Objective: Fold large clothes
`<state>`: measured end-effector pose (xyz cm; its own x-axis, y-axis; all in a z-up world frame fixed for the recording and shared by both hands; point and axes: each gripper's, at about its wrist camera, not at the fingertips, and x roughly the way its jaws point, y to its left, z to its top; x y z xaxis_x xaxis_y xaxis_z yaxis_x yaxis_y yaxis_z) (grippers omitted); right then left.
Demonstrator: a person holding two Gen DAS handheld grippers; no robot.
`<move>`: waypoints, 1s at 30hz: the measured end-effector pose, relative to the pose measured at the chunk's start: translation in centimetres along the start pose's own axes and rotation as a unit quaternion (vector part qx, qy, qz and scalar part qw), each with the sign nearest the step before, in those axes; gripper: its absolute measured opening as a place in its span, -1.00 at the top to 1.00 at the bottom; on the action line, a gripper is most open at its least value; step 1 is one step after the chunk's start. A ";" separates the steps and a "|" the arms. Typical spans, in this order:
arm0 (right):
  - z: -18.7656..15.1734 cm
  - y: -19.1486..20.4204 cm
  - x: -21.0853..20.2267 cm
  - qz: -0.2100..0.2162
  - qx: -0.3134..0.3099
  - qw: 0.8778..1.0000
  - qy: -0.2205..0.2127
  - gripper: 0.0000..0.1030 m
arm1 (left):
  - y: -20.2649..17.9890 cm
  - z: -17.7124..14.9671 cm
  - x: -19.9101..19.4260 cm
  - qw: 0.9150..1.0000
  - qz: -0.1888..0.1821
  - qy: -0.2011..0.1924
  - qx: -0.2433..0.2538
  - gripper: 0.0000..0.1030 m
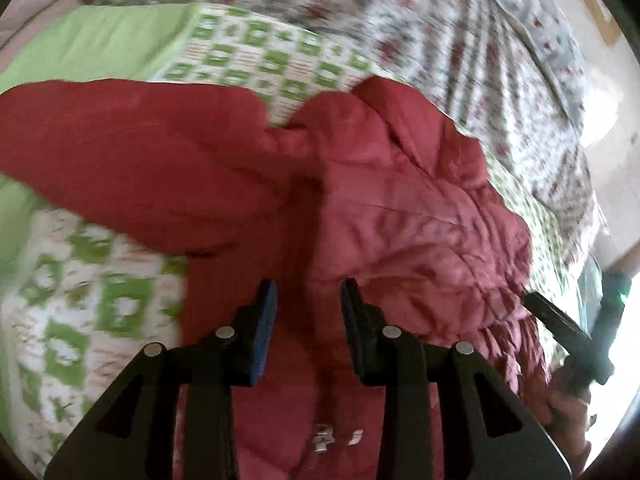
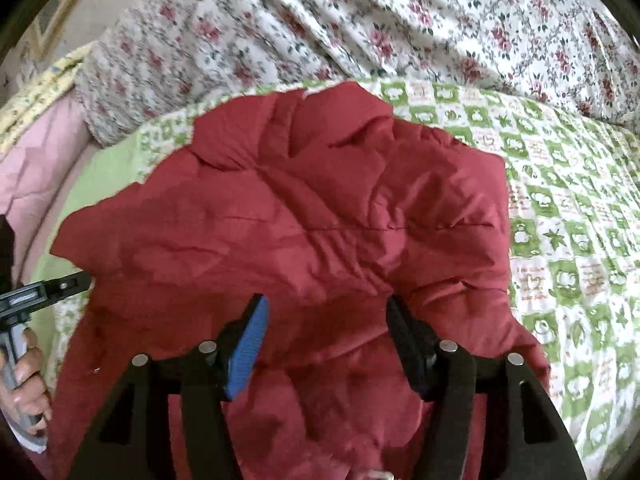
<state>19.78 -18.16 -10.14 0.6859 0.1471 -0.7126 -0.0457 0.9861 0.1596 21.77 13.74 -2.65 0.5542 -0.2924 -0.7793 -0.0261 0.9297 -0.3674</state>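
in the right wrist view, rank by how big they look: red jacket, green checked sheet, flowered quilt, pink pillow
1. red jacket, fills the middle of the view
2. flowered quilt and green checked sheet: about alike, and the jacket hides part of the sheet, so no ranking
3. pink pillow, a small patch at the left edge

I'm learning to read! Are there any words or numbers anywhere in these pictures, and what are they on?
None can be read.
Green-and-white patterned sheet: some squares hold small reddish marks that look like lettering, too small and blurred to read.
Red padded jacket: no label or writing shows.
Flowered quilt: only flowers, no words.
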 end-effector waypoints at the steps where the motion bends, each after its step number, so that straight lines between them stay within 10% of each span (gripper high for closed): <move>1: -0.1 0.2 -0.5 0.007 0.001 1.000 -0.002 -0.32 | 0.8 0.0 -0.3 1.000 0.002 -0.003 -0.010 0.40; 10: -2.2 0.9 -2.9 0.038 0.015 0.999 0.005 -0.40 | 6.6 0.1 -2.1 0.997 -0.012 -0.020 -0.078 -0.04; 30: -5.4 3.6 -6.5 0.089 0.000 0.996 0.000 -0.40 | 23.6 6.3 -1.6 0.966 0.081 -0.053 -0.239 -0.16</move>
<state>11.27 -15.12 -8.61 0.6674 0.3198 -0.6725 -0.1662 0.9443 0.2841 25.52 37.58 -6.94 0.5929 -0.1041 -0.7985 -0.4865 0.7439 -0.4582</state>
